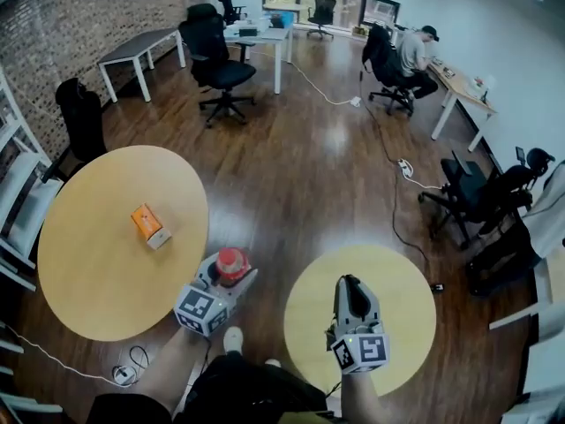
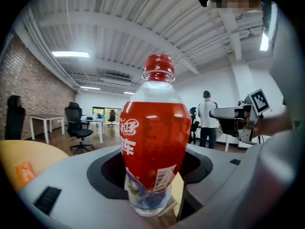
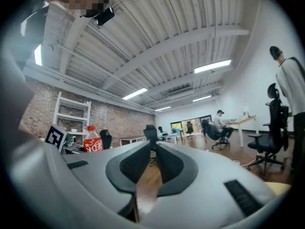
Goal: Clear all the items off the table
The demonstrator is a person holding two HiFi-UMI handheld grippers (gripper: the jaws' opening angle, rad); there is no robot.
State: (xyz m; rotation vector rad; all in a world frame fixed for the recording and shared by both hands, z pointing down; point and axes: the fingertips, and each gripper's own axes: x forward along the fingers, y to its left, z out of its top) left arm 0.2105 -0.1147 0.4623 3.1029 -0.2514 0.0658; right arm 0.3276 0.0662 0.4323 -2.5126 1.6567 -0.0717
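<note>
An orange carton (image 1: 150,225) lies on the big round wooden table (image 1: 88,281) at the left; the left gripper view catches it too, as an orange carton (image 2: 25,171) at the far left edge. Off that table's right rim, my left gripper (image 1: 231,274) is shut on a red-labelled drink bottle (image 1: 232,263) with a red cap. In the left gripper view the bottle (image 2: 152,142) stands upright between the jaws of the left gripper (image 2: 151,194). My right gripper (image 1: 350,283) hovers over a small round yellow table (image 1: 406,316). In its own view the right gripper (image 3: 155,146) has its pads together and holds nothing.
Black office chairs (image 1: 216,60) and white desks (image 1: 137,47) stand on the wooden floor beyond. A person (image 1: 415,56) sits at a desk at the back right. More chairs (image 1: 481,197) crowd the right side, and a cable (image 1: 393,193) runs across the floor. White shelving (image 1: 13,193) flanks the big table.
</note>
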